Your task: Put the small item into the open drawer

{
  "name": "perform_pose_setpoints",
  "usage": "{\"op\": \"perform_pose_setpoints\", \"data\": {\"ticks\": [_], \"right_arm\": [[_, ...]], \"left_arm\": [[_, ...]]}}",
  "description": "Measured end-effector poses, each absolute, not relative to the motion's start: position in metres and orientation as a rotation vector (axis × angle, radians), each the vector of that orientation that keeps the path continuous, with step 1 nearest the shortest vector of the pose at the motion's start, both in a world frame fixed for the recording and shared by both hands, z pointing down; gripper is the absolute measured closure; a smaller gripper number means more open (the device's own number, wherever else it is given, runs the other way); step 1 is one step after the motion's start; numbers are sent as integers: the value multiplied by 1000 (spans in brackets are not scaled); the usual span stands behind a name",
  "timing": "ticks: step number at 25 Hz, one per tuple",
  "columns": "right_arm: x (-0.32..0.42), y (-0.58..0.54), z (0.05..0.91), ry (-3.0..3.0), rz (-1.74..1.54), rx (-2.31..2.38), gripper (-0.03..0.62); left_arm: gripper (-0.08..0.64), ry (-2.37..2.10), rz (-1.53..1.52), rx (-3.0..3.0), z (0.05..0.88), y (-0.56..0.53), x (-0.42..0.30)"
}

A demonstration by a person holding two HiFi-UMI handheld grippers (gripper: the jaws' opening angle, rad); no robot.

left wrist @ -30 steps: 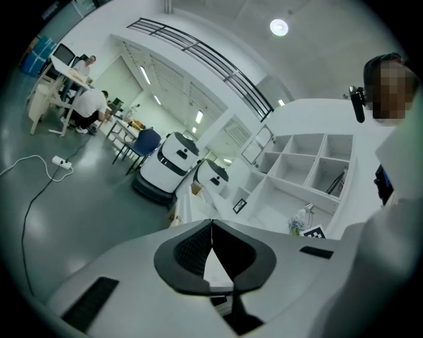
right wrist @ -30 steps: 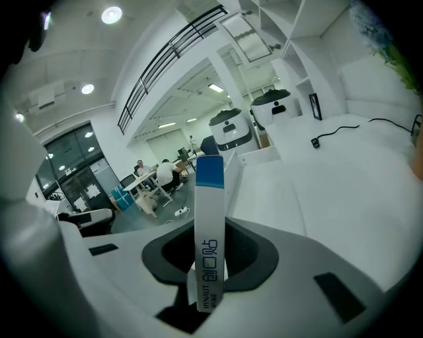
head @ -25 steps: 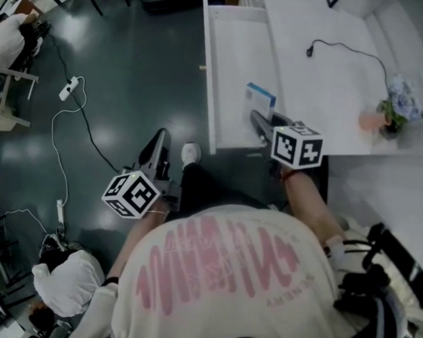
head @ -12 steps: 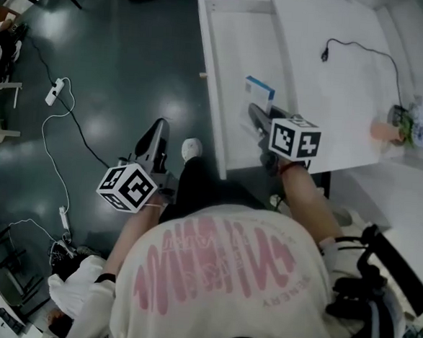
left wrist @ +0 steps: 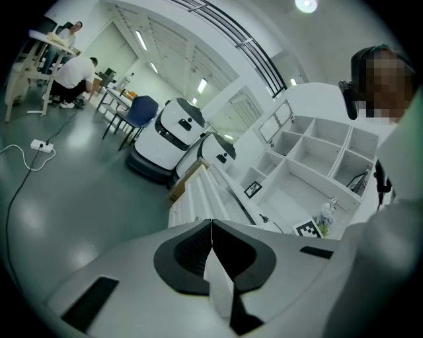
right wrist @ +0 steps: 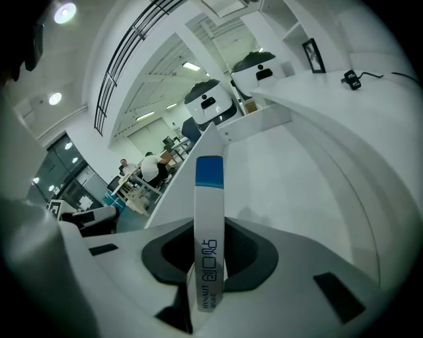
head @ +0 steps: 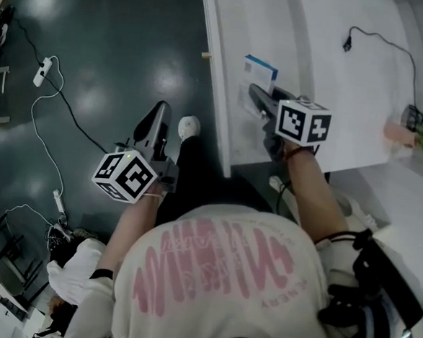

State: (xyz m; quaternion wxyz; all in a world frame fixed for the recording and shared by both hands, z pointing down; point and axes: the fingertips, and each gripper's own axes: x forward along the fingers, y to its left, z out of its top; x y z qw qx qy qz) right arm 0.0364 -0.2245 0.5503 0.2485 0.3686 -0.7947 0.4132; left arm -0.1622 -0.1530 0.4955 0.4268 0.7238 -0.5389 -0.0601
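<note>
Head view overhead, steeply down; cameras close behind left claw [left wrist: 211,224], right claw [right wrist: 209,228]; drawer [head: 229,72] in head and right views.

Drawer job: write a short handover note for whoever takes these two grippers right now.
Left gripper: shut, empty, out over the dark floor beside the open drawer.
Right gripper: shut on the small blue-and-white box, held on edge over the open drawer's bottom.
Done: box picked up and carried to the drawer.
Left: set it down, open the jaws, withdraw.
</note>
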Motion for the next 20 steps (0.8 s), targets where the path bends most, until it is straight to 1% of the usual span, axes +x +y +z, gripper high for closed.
{"op": "perform_pose_setpoints", "data": {"ticks": [6,14,20], "right_arm": [[28,-222,565,-2152,1148,962,506],[22,-226,572,-2151,1228,929,506],[27,-235,579,-2134,1185,976,498]], "left_arm": [[529,-1329,-130,1770,518,-150,-163],[529,-1297,-115,1782,525,-148,-161],[529,-1298,-103,1786,527,-150,-164]]}}
